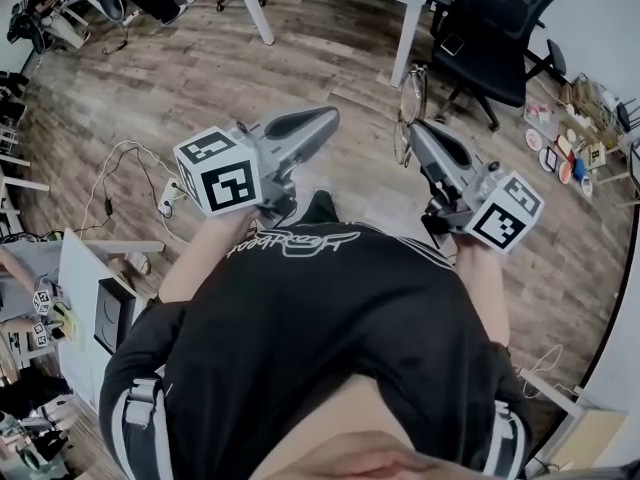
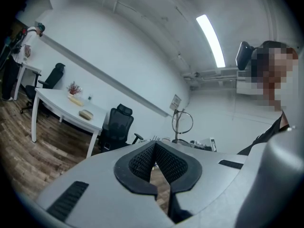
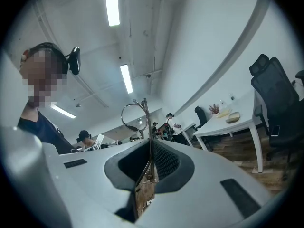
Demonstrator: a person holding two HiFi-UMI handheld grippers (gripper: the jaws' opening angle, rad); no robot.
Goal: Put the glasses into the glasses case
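the right gripper (image 3: 148, 146) has its ribbed black pads (image 3: 166, 161) pinched on the glasses (image 3: 135, 118), a thin wire frame whose round rim rises above the tips at frame centre. the left gripper (image 2: 154, 147) is closed on nothing, its knobbly pads (image 2: 140, 161) meeting. so the pick-up looks done and all the casing is left. i cannot tell which thing is the case. a pale oval thing (image 2: 85, 114) lies on the white table (image 2: 52, 99) at left. below is a wood-plank floor (image 1: 200, 78).

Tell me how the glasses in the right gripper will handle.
The glasses look thin-wired, so they are probably light and easily bent. Pinched by a thin part in the right gripper, they may swivel or slip.
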